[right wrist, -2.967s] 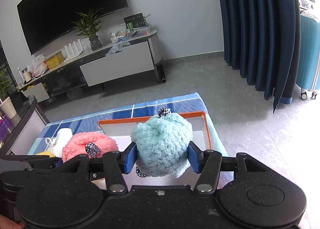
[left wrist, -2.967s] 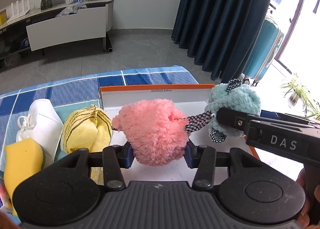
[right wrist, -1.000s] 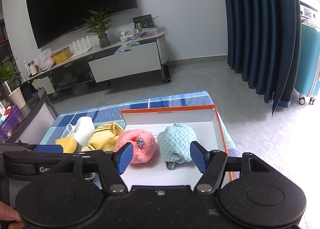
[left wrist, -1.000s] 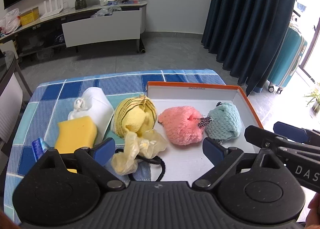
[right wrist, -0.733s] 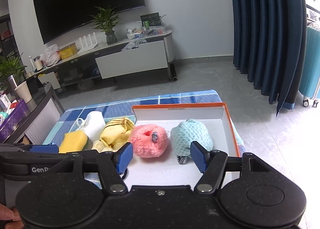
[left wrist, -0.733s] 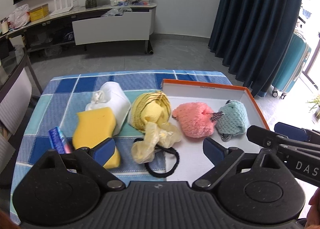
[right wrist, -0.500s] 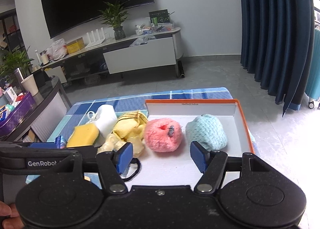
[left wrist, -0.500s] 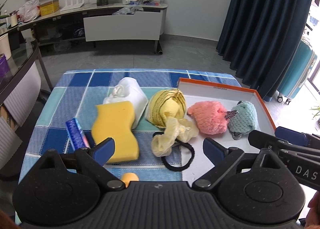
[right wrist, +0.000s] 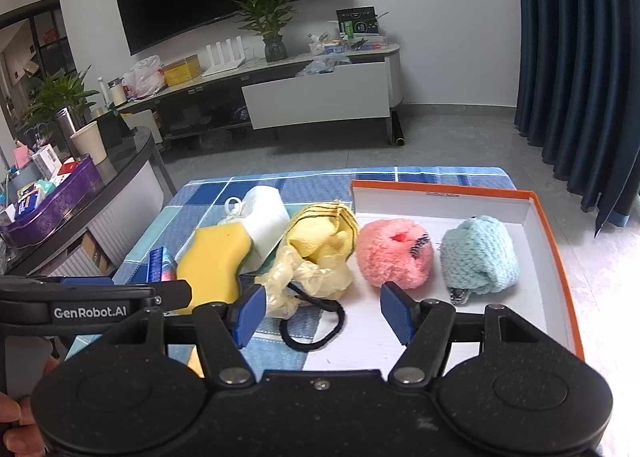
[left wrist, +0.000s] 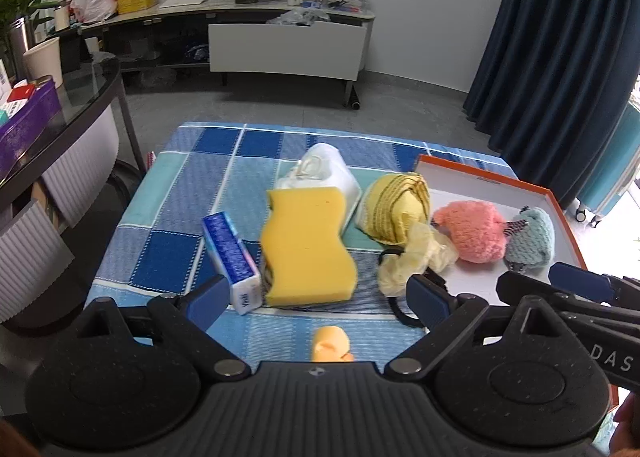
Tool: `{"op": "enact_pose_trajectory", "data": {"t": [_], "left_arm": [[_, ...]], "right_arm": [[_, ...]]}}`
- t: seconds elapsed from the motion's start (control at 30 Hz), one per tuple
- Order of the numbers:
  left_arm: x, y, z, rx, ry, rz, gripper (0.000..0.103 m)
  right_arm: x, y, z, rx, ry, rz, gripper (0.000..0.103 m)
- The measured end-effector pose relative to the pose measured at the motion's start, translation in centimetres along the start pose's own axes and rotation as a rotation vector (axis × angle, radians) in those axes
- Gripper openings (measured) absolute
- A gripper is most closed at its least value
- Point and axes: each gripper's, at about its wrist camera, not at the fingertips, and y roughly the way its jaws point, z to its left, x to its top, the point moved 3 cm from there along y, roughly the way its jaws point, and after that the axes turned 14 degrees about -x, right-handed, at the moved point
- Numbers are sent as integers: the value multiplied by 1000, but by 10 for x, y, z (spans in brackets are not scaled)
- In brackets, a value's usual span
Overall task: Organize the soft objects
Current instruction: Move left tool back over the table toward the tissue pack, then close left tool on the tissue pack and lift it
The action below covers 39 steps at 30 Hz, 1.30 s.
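Note:
A pink fluffy toy (left wrist: 470, 232) (right wrist: 394, 252) and a light blue fluffy toy (left wrist: 530, 242) (right wrist: 480, 256) lie side by side in the orange-rimmed white box (left wrist: 486, 179) (right wrist: 554, 241). Left of the box lie a yellow striped cloth (left wrist: 398, 203) (right wrist: 322, 231), a pale yellow glove (left wrist: 416, 257) (right wrist: 304, 277), a black hair tie (right wrist: 316, 331), a yellow sponge (left wrist: 306, 245) (right wrist: 214, 265) and a white mask (left wrist: 320, 169) (right wrist: 264, 221). My left gripper (left wrist: 320, 299) is open and empty, held back above the sponge. My right gripper (right wrist: 322, 315) is open and empty above the hair tie.
A blue tissue pack (left wrist: 232, 257) lies left of the sponge. A small orange object (left wrist: 330, 345) sits near the table's front edge. The blue checked tablecloth (left wrist: 200, 161) covers the table. A glass side table (left wrist: 60, 97) stands at left, a TV cabinet (left wrist: 286, 43) behind, dark curtains (left wrist: 560, 57) at right.
Both grippers let go of the fluffy toys, which now lie in the box. Both have drawn back and shifted left, so more of the table shows.

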Motion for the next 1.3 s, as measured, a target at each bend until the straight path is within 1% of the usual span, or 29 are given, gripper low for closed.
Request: {"op": "enact_pose_trajectory", "data": {"t": [0.2,0.37,0.43,0.63,0.67,0.7,0.77,0.83,0.9,1.0,1.1,1.2,1.3], "left_arm": [[2,5,41,80,-73,1,98],[9,13,75,151,-140,-8,98],[12,18,82,165,-157,-3,98],[17,31,92,201,-163,8,98],[15,30,94,209,-160,4,102],[13,28,97,210,-160,-4,103],[9,22,104,222,-166,-13,103],[5,14,114,257,-183,-10,102],[1,7,122,275,-196,-4,102],[-3,-3,126,252,-228,-22,102],[-3,-3,117,234,-216,-18,102],[-3,6,106,203,-209,-7,102],[-5,23,98,215,-181,19,102]], "right_arm": [[-4,3,8,7,-11,14,77],[-7,2,8,22,4,6,77],[-7,1,8,27,9,0,77],[-5,4,10,32,8,-1,77],[-5,4,11,34,6,0,77],[-5,5,11,35,3,1,77],[-6,6,12,37,-4,3,77],[-7,8,12,38,-6,7,77],[-7,9,13,43,-2,11,77],[-9,11,18,53,-5,15,77],[-9,11,25,65,-17,18,77],[-10,10,33,75,-32,20,77],[-13,10,39,80,-50,28,77]]}}
